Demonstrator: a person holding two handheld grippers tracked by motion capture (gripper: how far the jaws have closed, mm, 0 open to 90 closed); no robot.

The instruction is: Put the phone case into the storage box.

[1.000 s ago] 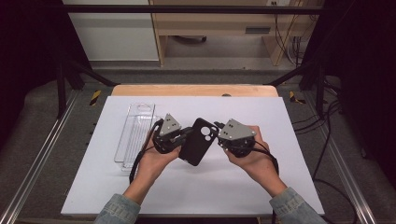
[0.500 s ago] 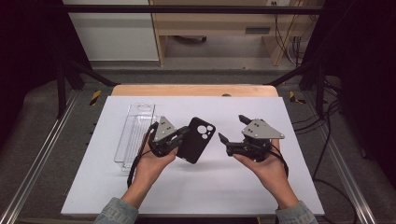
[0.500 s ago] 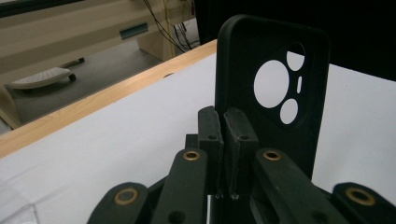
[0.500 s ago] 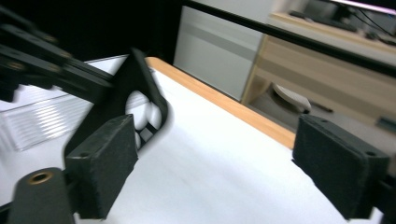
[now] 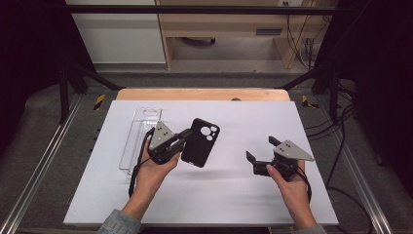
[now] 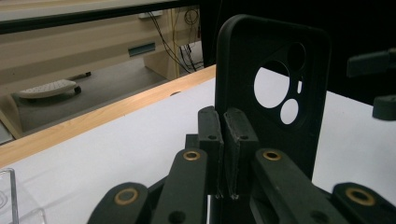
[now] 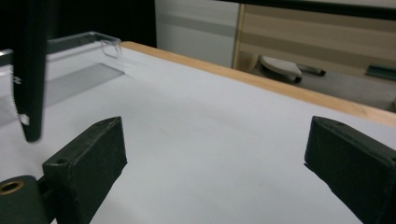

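A black phone case point(image 5: 200, 143) with round camera holes hangs above the white table, tilted. My left gripper point(image 5: 187, 140) is shut on its left edge. In the left gripper view the two pads point(image 6: 211, 126) pinch the rim of the black phone case point(image 6: 271, 93), which stands upright in front of them. My right gripper point(image 5: 261, 149) sits lower, to the right and apart from the case. Its jaws have just been opening and stand wide with nothing between them. The right gripper point(image 7: 219, 158) looks over bare white board, with the black phone case point(image 7: 29, 70) edge-on at far left.
A clear plastic case point(image 5: 140, 137) lies on the white board point(image 5: 234, 195) left of my left hand, and the same clear plastic case point(image 7: 88, 46) lies beyond the black one. A wooden strip point(image 5: 202, 94) runs along the board's far edge. Metal rails flank both sides.
The right gripper has let go of the phone case, opened wide, and moved right and down away from it. The left gripper keeps holding the case in about the same place.
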